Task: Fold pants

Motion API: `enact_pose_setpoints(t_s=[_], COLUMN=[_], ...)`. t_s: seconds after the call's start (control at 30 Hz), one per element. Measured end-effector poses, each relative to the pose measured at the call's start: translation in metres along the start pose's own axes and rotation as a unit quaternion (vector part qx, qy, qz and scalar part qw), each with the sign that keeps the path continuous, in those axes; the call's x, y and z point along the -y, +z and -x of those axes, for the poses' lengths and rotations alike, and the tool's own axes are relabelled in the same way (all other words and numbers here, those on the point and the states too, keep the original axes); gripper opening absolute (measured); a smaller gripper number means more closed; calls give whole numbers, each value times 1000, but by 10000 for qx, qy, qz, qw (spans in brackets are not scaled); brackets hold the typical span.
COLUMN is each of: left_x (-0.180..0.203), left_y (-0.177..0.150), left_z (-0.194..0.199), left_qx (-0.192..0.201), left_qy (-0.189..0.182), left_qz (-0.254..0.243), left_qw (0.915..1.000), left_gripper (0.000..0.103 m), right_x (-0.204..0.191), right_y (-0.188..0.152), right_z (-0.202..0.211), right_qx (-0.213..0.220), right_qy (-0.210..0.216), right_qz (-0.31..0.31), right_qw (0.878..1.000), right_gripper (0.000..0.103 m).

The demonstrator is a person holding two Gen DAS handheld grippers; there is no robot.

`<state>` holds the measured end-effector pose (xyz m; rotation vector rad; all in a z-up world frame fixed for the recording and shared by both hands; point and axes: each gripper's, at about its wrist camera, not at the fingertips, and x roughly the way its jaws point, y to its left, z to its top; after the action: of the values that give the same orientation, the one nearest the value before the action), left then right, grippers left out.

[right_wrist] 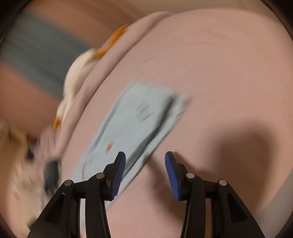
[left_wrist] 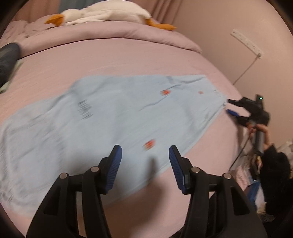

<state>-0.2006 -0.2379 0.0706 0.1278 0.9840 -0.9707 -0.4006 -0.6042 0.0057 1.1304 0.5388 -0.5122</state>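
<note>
Hovering over the near edge of the pants (left_wrist: 113, 113), the left tongs (left_wrist: 145, 152) stand wide, nothing between the blue pads; the cloth lies flat on the pink bed (left_wrist: 128, 55), light blue, with small red marks and a dark print.

Right tongs (right_wrist: 145, 158) likewise wide and empty in their own view; in the left view they show at the far right (left_wrist: 231, 106), tips at or just beside one end of the pants; contact cannot be confirmed, both views blurred.

Judgement: step in hand is the approach to a grasp, before a fold is made. To do it well: take only the hem or edge layers, both layers together, not the sheet beneath; close each pair of tongs squarely on the cloth edge; keep the two grips at matching points so the fold line runs straight; lift low, so the cloth drags little and wrinkles stay out.

Orientation: in the left view the long axis runs from lower left to upper right across the bed; the narrower end points toward the right tongs, the broader end spreads to the lower left. Which end is the waist cannot be told.

Beyond: a rolled duvet (left_wrist: 109, 34); on it a white plush goose (left_wrist: 109, 13); a power strip (left_wrist: 246, 43) on the wall.
</note>
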Motion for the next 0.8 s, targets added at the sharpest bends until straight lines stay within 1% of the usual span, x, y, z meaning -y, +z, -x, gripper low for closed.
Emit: enact_pose_setpoints(t_s=[0.07,0.1,0.2,0.23,0.27,0.3,0.33,0.37,0.43,0.47,0.5,0.53,0.57,0.6,0.63,0.67,0.73,0.8], left_x=[15,22,33,35,35,36,36,35,29,25,22,19,18,18,19,21,22,21], left_y=[14,22,37,41,45,46,45,42,38,34,31,30,30,30,30,30,31,35], left_z=[-16,-24,-45,-52,-59,-64,-66,-72,-82,-88,-89,-88,-88,-87,-87,-86,-86,-85], left_qx=[-12,-22,-58,-94,-141,-200,-256,-341,-553,-669,-609,-560,-570,-587,-609,-634,-654,-582], left_qy=[-264,-407,-713,-775,-821,-835,-830,-795,-724,-742,-824,-891,-920,-924,-908,-875,-860,-1005], left_qz=[47,121,378,490,603,710,775,842,954,1031,1100,1165,1230,1253,1227,1183,1177,1329], left_qw=[9996,9991,9967,9957,9947,9938,9932,9927,9913,9896,9886,9876,9865,9861,9864,9871,9872,9843], left_gripper=[53,53,53,53,53,53,53,53,53,53,53,53,53,53,53,53,55,58], right_x=[7,-2,-13,-9,-11,-6,5,-1,-3,-4,5,9,19,29,32,30,17,-11], right_y=[10,3,17,31,34,45,58,59,58,60,65,65,64,63,64,66,67,68], right_z=[-16,-23,-45,-45,-52,-51,-41,-39,-10,-4,2,-7,-22,-31,-32,-28,-26,-15], right_qx=[-24,-19,10,10,-5,-53,-83,-63,83,119,57,-61,-294,-348,-290,-259,-244,-68], right_qy=[307,344,359,414,476,547,541,530,663,638,496,349,96,144,268,280,48,31], right_qz=[-378,-425,-288,-257,-240,-243,-216,-146,81,228,286,256,116,-52,-117,-112,94,558], right_qw=[9988,9985,9989,9988,9986,9982,9983,9985,9977,9976,9983,9990,9995,9993,9992,9992,9996,9984], right_gripper=[48,48,48,45,39,13,7,7,6,6,6,6,6,0,0,0,0,5])
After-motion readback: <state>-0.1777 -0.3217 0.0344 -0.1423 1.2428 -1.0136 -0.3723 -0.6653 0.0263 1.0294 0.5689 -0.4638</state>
